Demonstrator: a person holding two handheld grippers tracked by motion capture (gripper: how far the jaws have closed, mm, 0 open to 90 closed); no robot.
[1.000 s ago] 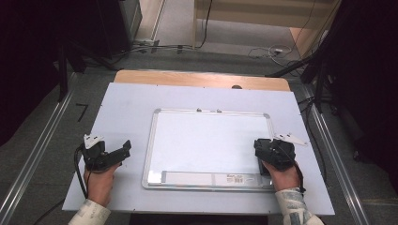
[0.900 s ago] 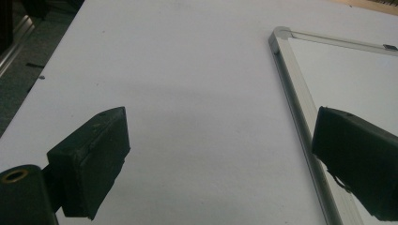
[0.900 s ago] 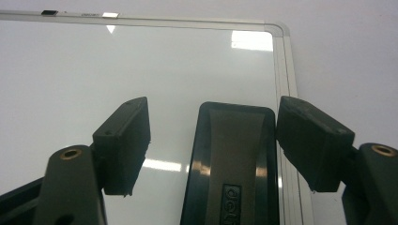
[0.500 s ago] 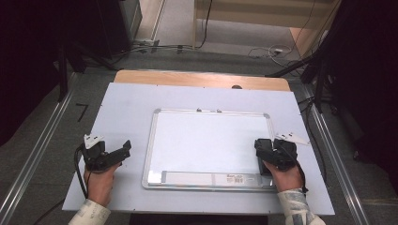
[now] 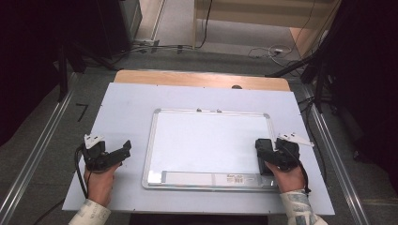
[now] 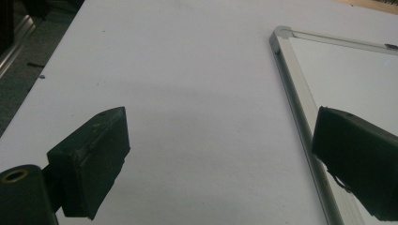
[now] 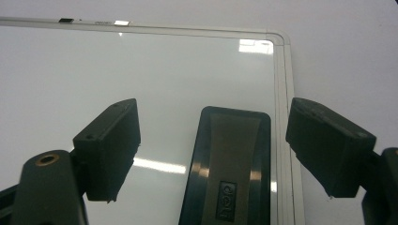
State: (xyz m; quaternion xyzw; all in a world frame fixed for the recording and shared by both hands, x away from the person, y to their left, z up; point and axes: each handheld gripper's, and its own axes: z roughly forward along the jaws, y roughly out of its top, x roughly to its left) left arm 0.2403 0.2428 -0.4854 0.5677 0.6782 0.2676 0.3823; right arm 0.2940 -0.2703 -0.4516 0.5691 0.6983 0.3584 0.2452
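Eraser lies flat on whiteboard, near its right frame, between the right gripper jaws, which have just been opening and stand clear of it. Left gripper jaws wide, empty, over bare bench beside the whiteboard's left edge.

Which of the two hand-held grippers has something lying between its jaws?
The right hand-held gripper: a black eraser lies on the whiteboard between its open jaws. The left hand-held gripper has just bare table.
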